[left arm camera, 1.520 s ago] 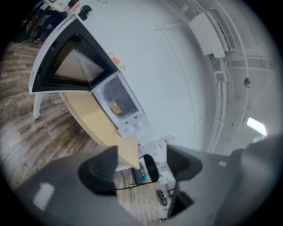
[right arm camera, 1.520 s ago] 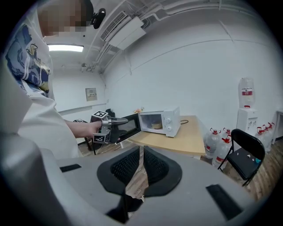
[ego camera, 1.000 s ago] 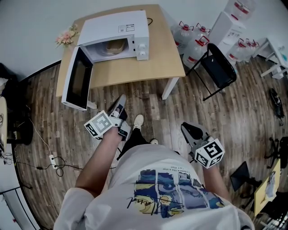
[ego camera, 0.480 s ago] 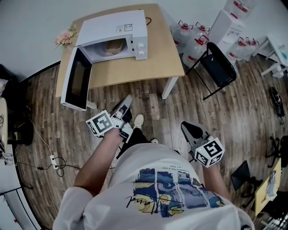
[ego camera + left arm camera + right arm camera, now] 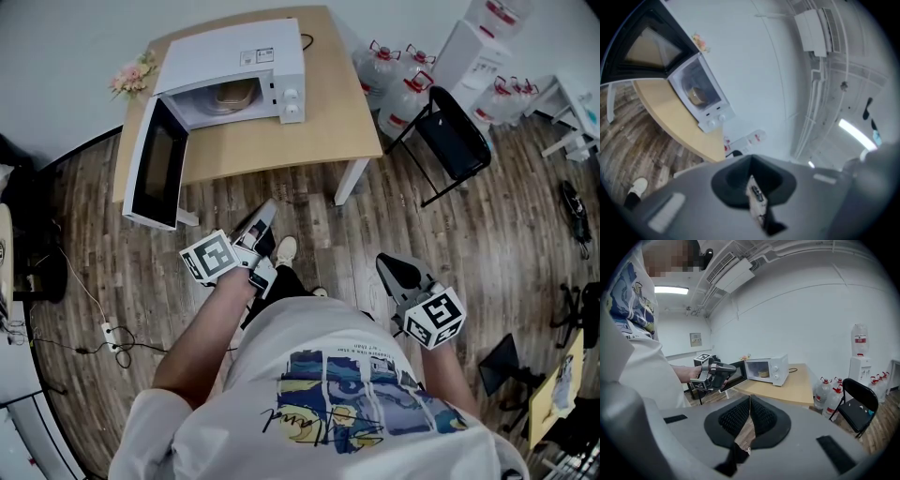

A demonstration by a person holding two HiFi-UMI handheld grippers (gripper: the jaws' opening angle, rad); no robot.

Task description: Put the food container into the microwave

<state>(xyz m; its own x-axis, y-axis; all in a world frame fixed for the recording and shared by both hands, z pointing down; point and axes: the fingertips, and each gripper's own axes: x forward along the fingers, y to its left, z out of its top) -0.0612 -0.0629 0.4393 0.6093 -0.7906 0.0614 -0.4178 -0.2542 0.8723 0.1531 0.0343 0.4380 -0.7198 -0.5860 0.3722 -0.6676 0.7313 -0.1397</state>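
The white microwave [image 5: 246,70] stands on the wooden table [image 5: 319,122] with its door [image 5: 155,164] swung wide open to the left. A tan food container [image 5: 234,97] sits inside the cavity; it also shows in the left gripper view [image 5: 696,95] and the right gripper view [image 5: 762,373]. My left gripper [image 5: 265,211] is held low over the floor in front of the table, jaws shut and holding nothing, pointing toward the microwave [image 5: 701,93]. My right gripper [image 5: 388,267] hangs further right, also shut and holding nothing. The right gripper view shows the left gripper [image 5: 733,368] ahead of the door.
A black folding chair [image 5: 457,141] and several water bottles [image 5: 398,84] stand right of the table. A pink flower bunch [image 5: 134,75] lies at the table's back left corner. A power strip with cables [image 5: 108,333] lies on the wooden floor at left.
My left gripper has shifted slightly rightward and toward the table. The right gripper has hardly moved. The container stays inside the open microwave.
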